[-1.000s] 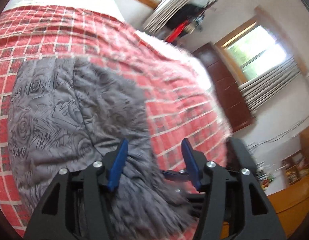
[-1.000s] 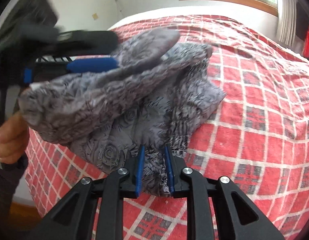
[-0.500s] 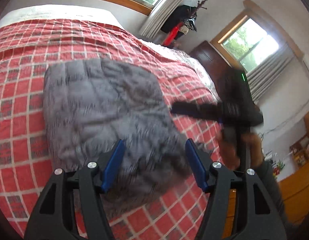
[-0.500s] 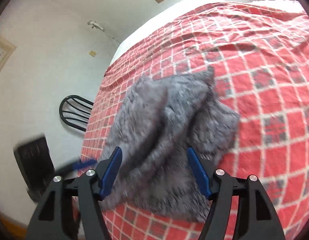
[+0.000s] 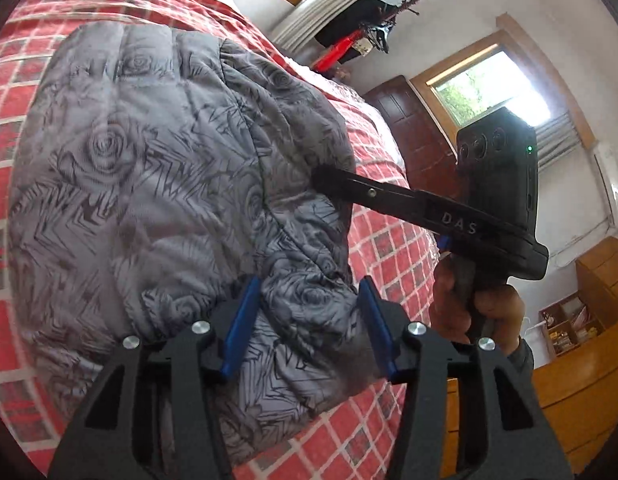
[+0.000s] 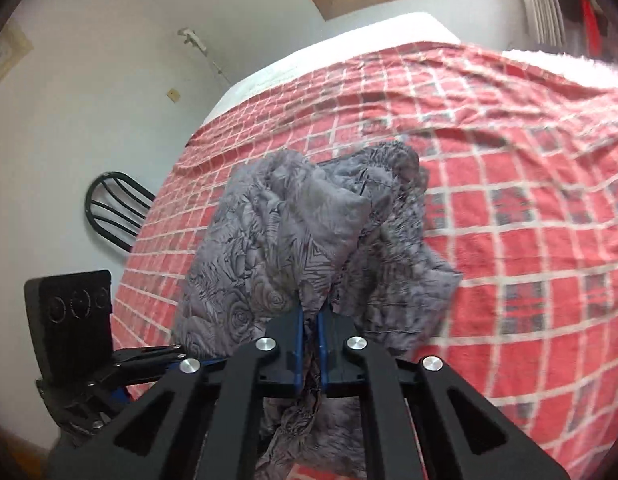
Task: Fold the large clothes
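A grey quilted jacket with a rose print (image 5: 157, 184) lies folded in a bundle on the red checked bed; it also shows in the right wrist view (image 6: 301, 248). My left gripper (image 5: 309, 316) is open, its blue pads astride the jacket's near edge. My right gripper (image 6: 309, 328) is shut on a fold of the jacket at its right side. In the left wrist view my right gripper (image 5: 325, 176) reaches into the fabric from the right, its tips hidden in the cloth.
The red checked bedspread (image 6: 509, 208) covers the bed, with a white pillow strip at the head. A black chair (image 6: 113, 208) stands by the wall. A wooden cabinet (image 5: 581, 364), a dark door (image 5: 413, 128) and a coat rack (image 5: 369, 36) stand past the bed.
My right gripper was open half a second ago and has now closed on a fold of the jacket. My left gripper has moved in over the jacket's near edge, still open.
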`<control>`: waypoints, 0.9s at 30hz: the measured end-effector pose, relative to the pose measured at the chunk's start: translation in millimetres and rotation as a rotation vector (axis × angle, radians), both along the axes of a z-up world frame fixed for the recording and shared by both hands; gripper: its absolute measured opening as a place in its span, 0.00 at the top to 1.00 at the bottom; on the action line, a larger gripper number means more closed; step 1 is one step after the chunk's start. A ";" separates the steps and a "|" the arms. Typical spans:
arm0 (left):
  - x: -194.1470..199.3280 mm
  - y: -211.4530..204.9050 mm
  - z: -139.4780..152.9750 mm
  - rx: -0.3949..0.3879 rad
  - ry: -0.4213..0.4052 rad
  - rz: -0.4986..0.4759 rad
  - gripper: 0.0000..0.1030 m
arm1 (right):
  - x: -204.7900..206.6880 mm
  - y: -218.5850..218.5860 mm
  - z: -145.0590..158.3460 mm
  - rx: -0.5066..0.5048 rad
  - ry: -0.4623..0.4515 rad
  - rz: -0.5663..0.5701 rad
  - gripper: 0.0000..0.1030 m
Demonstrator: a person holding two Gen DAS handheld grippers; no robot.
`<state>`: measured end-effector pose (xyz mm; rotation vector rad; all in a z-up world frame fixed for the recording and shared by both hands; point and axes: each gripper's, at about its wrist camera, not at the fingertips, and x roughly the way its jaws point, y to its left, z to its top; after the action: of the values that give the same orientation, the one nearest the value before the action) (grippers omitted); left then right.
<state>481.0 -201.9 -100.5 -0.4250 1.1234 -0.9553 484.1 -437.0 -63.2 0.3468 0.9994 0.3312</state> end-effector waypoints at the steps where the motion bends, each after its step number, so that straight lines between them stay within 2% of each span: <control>1: -1.4 -4.2 1.1 0.000 -0.006 -0.004 0.52 | -0.9 -2.1 0.6 -0.018 -0.009 -0.005 0.95; 5: -4.7 -26.8 -5.7 0.065 -0.042 -0.013 0.53 | 4.7 -11.1 -28.2 -0.077 0.014 -0.028 0.95; 7: -2.9 -32.1 -13.5 0.072 -0.031 -0.018 0.63 | 8.7 -14.3 -51.9 -0.090 0.047 -0.039 0.94; 8: -1.3 -33.6 -18.5 0.074 -0.017 -0.020 0.64 | 8.3 -13.1 -58.6 -0.106 0.049 -0.034 0.94; 11: 0.3 -24.8 -6.5 0.048 -0.003 -0.020 0.61 | 5.1 -12.5 -56.4 -0.119 0.051 -0.024 0.93; 12: -0.4 -17.0 2.2 0.037 -0.016 -0.010 0.55 | 3.0 -15.1 -52.6 -0.113 0.056 -0.019 0.91; 15: -8.6 14.0 35.0 0.030 -0.097 0.022 0.42 | -8.0 -30.2 -36.6 -0.054 0.046 -0.042 0.78; 17: 2.0 40.8 52.7 0.040 -0.137 0.090 0.31 | -13.2 -35.0 -25.9 -0.017 0.040 -0.058 0.69; 20: 27.0 61.1 63.6 0.080 -0.139 0.146 0.30 | -29.4 -22.6 -4.7 -0.011 0.012 -0.005 0.53; 22: 43.6 58.3 59.7 0.145 -0.146 0.157 0.30 | -43.3 -10.6 3.7 -0.026 0.006 0.034 0.39; 24: 60.5 60.3 45.4 0.193 -0.118 0.165 0.31 | -60.6 4.5 5.8 -0.028 0.006 0.105 0.32; 25: 68.6 56.4 34.3 0.208 -0.100 0.162 0.34 | -65.4 10.8 2.5 -0.042 0.009 0.128 0.34; 26: 74.7 52.3 28.6 0.215 -0.086 0.154 0.35 | -66.1 15.1 -2.8 -0.047 0.023 0.145 0.43; 27: 79.1 47.8 18.7 0.220 -0.067 0.147 0.36 | -63.3 20.5 -17.4 -0.021 0.095 0.193 0.86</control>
<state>560.1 -154.1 -81.8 -0.2900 1.1063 -0.7037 420.8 -416.5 -80.5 0.2495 1.1313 0.4817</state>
